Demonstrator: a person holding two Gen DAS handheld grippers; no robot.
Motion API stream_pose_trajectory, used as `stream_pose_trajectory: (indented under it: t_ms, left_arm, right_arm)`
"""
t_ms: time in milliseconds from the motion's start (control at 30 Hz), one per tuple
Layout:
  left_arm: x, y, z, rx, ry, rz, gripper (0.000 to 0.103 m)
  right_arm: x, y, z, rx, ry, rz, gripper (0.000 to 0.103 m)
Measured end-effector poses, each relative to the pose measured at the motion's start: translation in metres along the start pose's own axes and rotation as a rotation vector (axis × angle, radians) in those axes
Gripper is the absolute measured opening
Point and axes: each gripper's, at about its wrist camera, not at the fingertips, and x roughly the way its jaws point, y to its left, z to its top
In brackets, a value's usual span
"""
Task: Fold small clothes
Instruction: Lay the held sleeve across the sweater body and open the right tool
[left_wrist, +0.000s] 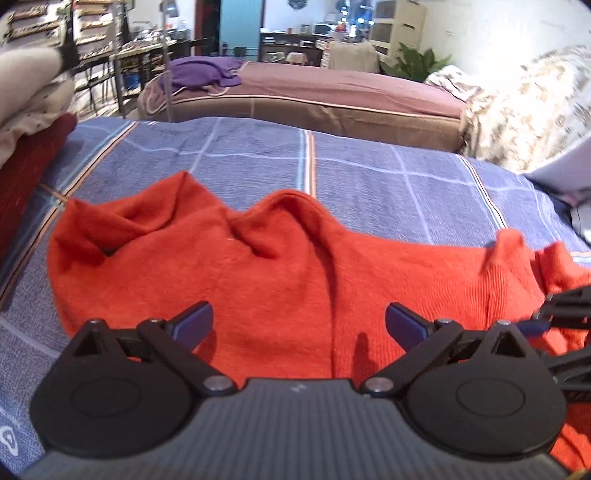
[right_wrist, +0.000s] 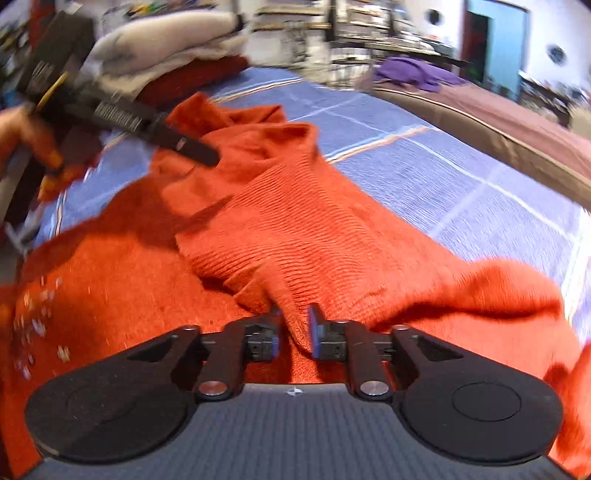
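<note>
We note an orange knit garment (left_wrist: 280, 266) spread across a blue checked bedcover (left_wrist: 369, 170), with several raised folds along its far edge and a ribbed section near its right end. The left claw (left_wrist: 299, 325) hangs above the near part of the garment with its jaws spread wide; its blue pads (left_wrist: 194, 323) stand clear of the cloth and nothing lies between them. In the right wrist view, the right claw (right_wrist: 295, 328) sits low over the garment (right_wrist: 295, 229) with its jaws partly closed, and a ridge of the ribbed orange fabric rises between the two pads (right_wrist: 314, 326). The fabric appears to touch both of them, but the blur does not allow us to say whether they press on it. In the same view the left claw's fingers (right_wrist: 177, 142) reach in from the upper left above the bunched end of the garment, gripped at its handle by a hand (right_wrist: 22, 129). At the far left of the bedcover we see a stack of folded clothes (right_wrist: 177, 48), pale items lying on a dark red one. Beyond the bedcover stands a brown couch (left_wrist: 332, 96) bearing a purple cloth (left_wrist: 207, 72).
</note>
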Motion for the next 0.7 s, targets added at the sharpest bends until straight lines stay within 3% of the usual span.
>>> stream_pose_trajectory:
  t_ms: [33, 100, 133, 267, 367, 467, 533, 567, 600, 633, 667, 700]
  left_arm:
    - [0.002, -0.002, -0.001, 0.011, 0.004, 0.011, 0.102]
    - [0.007, -0.001, -0.002, 0.008, 0.019, 0.025, 0.102]
    - [0.010, 0.002, -0.001, -0.006, 0.022, 0.022, 0.102]
    - [0.036, 0.015, 0.013, -0.063, 0.058, -0.057, 0.099]
    - [0.061, 0.008, 0.027, -0.019, 0.080, -0.052, 0.098]
    - [0.083, -0.002, 0.038, 0.019, 0.083, -0.079, 0.098]
    - [0.092, -0.008, 0.044, 0.015, 0.080, -0.132, 0.084]
    - [0.096, -0.010, 0.047, 0.012, 0.087, -0.170, 0.069]
    - [0.099, -0.013, 0.049, 0.007, 0.089, -0.177, 0.065]
    - [0.102, -0.016, 0.050, 0.015, 0.083, -0.165, 0.060]
    - [0.105, -0.018, 0.052, 0.037, 0.076, -0.152, 0.044]
    - [0.107, -0.018, 0.054, 0.056, 0.065, -0.145, 0.026]
  right_arm:
    - [-0.006, 0.000, 0.000, 0.051, -0.031, -0.012, 0.060]
    - [-0.020, 0.001, -0.002, 0.141, -0.100, -0.044, 0.090]
    - [-0.024, 0.001, -0.003, 0.176, -0.109, -0.061, 0.095]
    - [-0.034, -0.012, -0.007, 0.373, -0.156, -0.117, 0.096]
    - [-0.021, -0.039, -0.010, 0.565, -0.154, -0.135, 0.091]
    - [-0.003, -0.049, -0.008, 0.622, -0.155, -0.154, 0.089]
    - [0.010, -0.053, -0.005, 0.621, -0.137, -0.148, 0.087]
    - [0.017, -0.054, -0.003, 0.618, -0.131, -0.141, 0.082]
    - [0.023, -0.055, -0.002, 0.617, -0.129, -0.130, 0.059]
    - [0.028, -0.057, -0.001, 0.617, -0.128, -0.120, 0.045]
    - [0.032, -0.060, 0.001, 0.616, -0.128, -0.111, 0.027]
    - [0.034, -0.063, 0.004, 0.607, -0.132, -0.114, 0.018]
